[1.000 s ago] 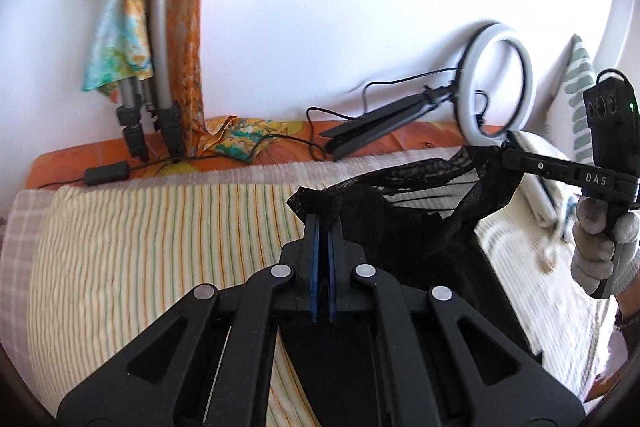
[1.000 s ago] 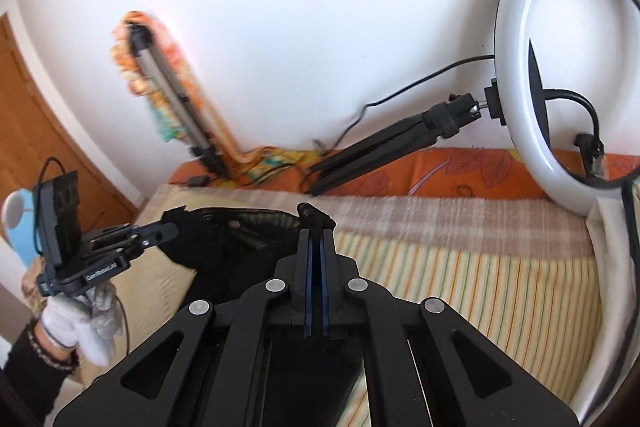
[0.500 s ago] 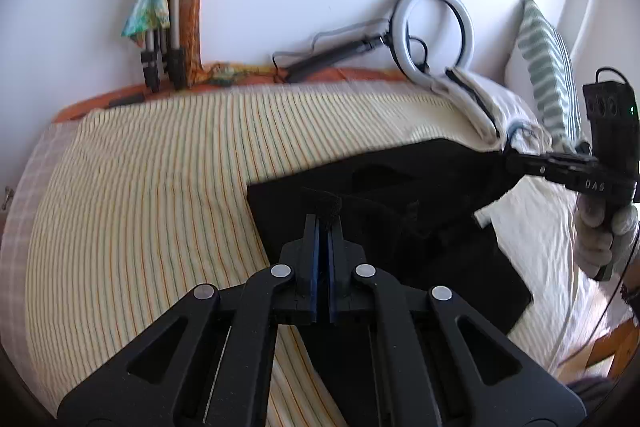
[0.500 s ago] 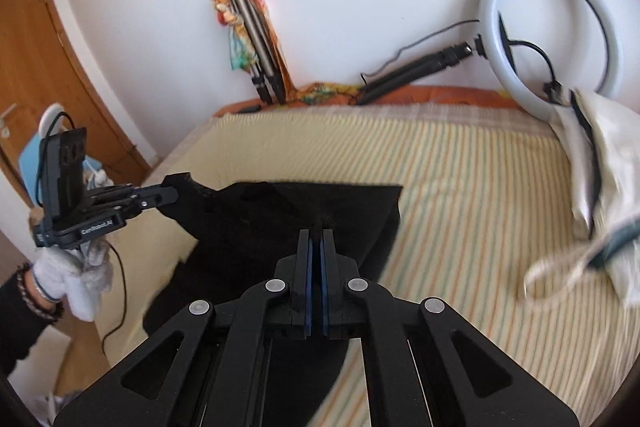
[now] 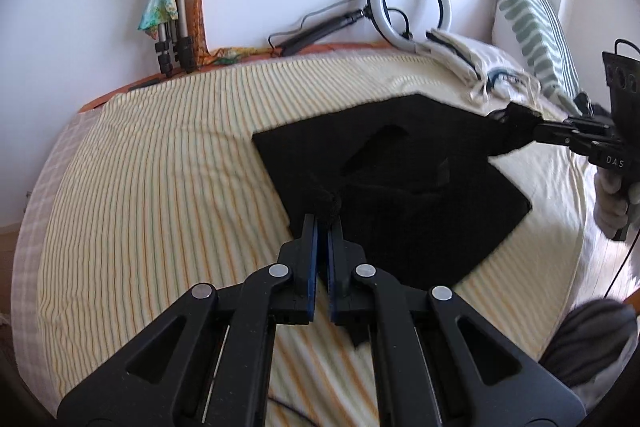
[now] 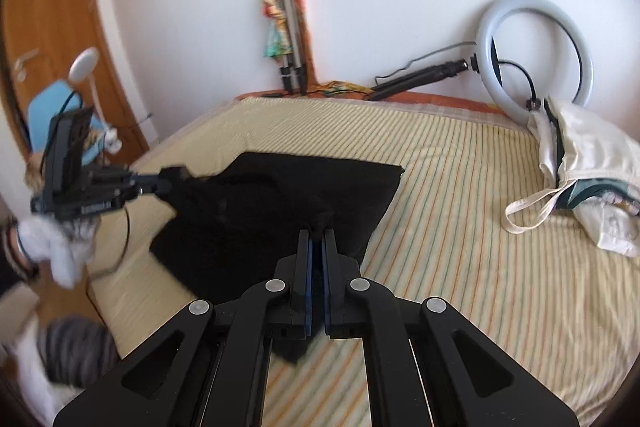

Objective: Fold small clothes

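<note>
Item 1, black garment [image 5: 400, 187]: my task piece. It lies spread on the bed [image 5: 140, 167], over the half nearer the front edge, with its far hem straight and flat on the striped sheet. The near part is lifted, not lying down.

Item 2, left gripper [image 5: 322, 223]: jaws pressed together on a bunched corner of the black garment at its near left side. It also shows in the right wrist view [image 6: 176, 179], where the cloth hangs from its tip.

Item 3, right gripper [image 6: 316, 231]: jaws closed on a second tuft of the same cloth, at the near right side. From the left wrist view [image 5: 520, 119] the corner it carries is held off the sheet, toward the pillow end of the bed.

Item 4, status: I judge the piece as laid out and held by two corners, with a darker overlapping panel in its middle that may be a first layer; the cloth is too dark for me to tell whether any fold is finished. Left to do, by my reckoning: bring the held edge over the flat part, let go, then fold again to a small packet.

Item 5, bystanders: white bag [image 6: 580, 163] near the right edge of the bed, well apart from the garment; ring light [image 6: 536, 55] and tripod [image 6: 292, 39] against the wall; striped pillow [image 5: 532, 27] in the far right corner.
</note>
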{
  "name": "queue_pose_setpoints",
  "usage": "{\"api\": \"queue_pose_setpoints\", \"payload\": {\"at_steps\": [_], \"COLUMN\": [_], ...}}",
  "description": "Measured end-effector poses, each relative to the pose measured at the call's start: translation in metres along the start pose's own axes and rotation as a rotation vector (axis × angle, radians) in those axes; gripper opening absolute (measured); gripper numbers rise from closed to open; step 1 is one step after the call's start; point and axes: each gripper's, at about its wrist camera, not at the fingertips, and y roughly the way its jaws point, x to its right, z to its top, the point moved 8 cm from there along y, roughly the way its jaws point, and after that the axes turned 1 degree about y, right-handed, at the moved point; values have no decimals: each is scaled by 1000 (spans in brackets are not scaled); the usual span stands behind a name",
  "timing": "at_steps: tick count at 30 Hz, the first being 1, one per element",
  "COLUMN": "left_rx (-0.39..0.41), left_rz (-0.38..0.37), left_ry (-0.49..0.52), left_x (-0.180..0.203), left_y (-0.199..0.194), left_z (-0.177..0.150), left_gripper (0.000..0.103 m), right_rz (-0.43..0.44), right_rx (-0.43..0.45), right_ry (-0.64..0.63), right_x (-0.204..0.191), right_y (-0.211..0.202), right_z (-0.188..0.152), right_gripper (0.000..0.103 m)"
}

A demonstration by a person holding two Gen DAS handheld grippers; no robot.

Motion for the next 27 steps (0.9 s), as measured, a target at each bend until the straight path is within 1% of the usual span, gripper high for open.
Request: {"api": "queue_pose_setpoints", "payload": {"at_steps": [1, 6, 9, 10, 11, 12, 13, 14, 15, 16, 17, 18, 20, 22, 24, 27], "left_rx": [-5, -13, -4, -1, 0, -1, -2, -8, -19, -36, -48, -57, -94, -121, -153, -164], "left_rz": [2, -4, -27, -37, -56, -75, -103, -133, -161, -198, -241, -269, -316, -336, -330, -347], "left_ry": [5, 38, 14, -9, -59, -100, -161, -227, -285, -354, -423, -466, -537, -562, -564, -607], "left_x": [1, 8, 8, 6, 1, -3, -8, -14, -19, -23, -24, -24, -21, -16, -12, -9], "left_y": [-1, -21, -40, -43, -48, -50, -52, -52, -49, -45, -41, -37, -26, -17, -7, 0], "left_z": [-4, -32, -43, -44, -46, -45, -45, -43, -41, -40, -40, -39, -39, -40, -43, -43], "left_gripper": [1, 1, 1, 1, 2, 2, 3, 5, 17, 26, 40, 42, 42, 42, 42, 42], "right_rz": [-3, 6, -1, 4, 15, 21, 25, 45, 69, 105, 125, 138, 170, 180, 172, 185], "right_rx": [-8, -55, -105, -126, -134, -135, -129, -124, -126, -129, -136, -145, -158, -180, -211, -233], "right_ry": [-16, -57, 1, 47, 97, 137, 185, 259, 318, 397, 458, 504, 560, 563, 551, 574], "right_x": [-3, -10, -2, 2, 6, 9, 14, 21, 24, 29, 33, 35, 34, 30, 25, 22], "right_y": [-2, -16, -20, -20, -22, -23, -23, -22, -20, -17, -12, -8, 1, 8, 14, 23], "right_z": [-7, -38, -53, -55, -56, -55, -54, -51, -50, -48, -47, -46, -45, -45, -49, -53], "right_gripper": [5, 5, 6, 11, 21, 28, 37, 38, 38, 38, 38, 38, 38, 38, 38, 36]}}
